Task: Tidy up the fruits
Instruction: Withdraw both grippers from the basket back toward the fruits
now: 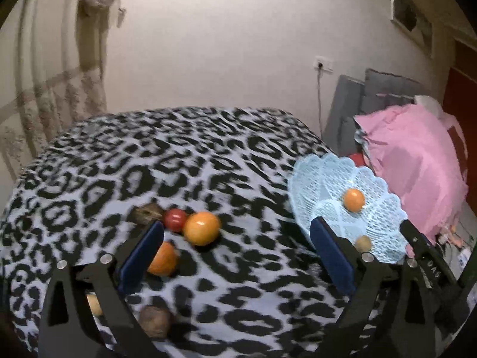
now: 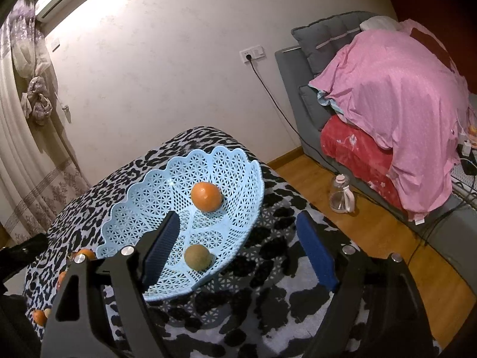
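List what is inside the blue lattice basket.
The blue basket holds two fruits: an orange toward the far side and a brownish-green round fruit near the front rim. The gripper finger hides part of the basket's left interior.

Black tool [image 1: 237,250] frames, blue pads [image 1: 142,256], silver screws.

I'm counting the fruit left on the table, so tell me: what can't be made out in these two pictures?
- Pale round thing, left wrist view: mostly behind the left tongs' frame; kind unclear.
- Orange fruit, left wrist view: half hidden by a blue pad.
- Table fruits, right wrist view: slivers behind the right tongs.
- Brown fruit, left wrist view: blurred.
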{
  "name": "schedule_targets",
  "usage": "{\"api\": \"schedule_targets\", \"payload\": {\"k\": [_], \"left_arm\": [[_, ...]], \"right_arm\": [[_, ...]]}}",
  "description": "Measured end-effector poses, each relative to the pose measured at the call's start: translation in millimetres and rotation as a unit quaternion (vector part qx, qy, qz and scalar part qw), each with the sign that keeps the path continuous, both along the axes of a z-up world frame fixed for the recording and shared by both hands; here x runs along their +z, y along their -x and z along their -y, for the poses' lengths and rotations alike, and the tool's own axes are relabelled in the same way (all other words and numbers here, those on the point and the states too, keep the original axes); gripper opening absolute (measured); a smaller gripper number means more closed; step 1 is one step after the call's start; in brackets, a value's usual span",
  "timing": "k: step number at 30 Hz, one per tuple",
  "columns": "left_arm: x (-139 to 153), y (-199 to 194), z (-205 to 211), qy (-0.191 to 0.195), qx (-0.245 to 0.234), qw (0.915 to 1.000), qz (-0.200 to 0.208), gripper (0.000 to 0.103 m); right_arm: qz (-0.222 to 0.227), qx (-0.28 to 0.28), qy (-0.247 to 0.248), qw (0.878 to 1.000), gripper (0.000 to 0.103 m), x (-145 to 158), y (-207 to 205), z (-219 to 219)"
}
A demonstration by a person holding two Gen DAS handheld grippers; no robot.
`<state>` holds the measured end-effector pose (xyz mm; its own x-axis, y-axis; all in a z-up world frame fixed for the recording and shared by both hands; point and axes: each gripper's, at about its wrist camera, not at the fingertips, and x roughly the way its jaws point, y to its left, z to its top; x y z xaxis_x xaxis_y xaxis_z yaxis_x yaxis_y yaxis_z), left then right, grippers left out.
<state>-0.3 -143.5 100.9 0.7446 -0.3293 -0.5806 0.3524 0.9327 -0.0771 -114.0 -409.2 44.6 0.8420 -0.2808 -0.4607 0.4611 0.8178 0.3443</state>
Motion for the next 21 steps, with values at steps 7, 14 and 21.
{"api": "schedule_targets", "payload": {"k": [7, 14, 21], "left_arm": [[11, 2, -47, 0.012, 0.043, 0.9989, 0.015, 0.098], [18, 6, -104, 0.009, 0.102, 0.9944, 0.028, 0.098], [13, 8, -159, 0.014, 0.153, 0.9879, 0.019, 0.098]], "right_arm": [[-0.007, -0.005, 0.006, 1.0, 0.086, 2, -4, -1], [-0.024, -0.003, 0.019, 1.0, 0.087, 4, -12, -5], [-0.026, 0.018, 0.024, 0.999, 0.087, 13, -8, -24]]}}
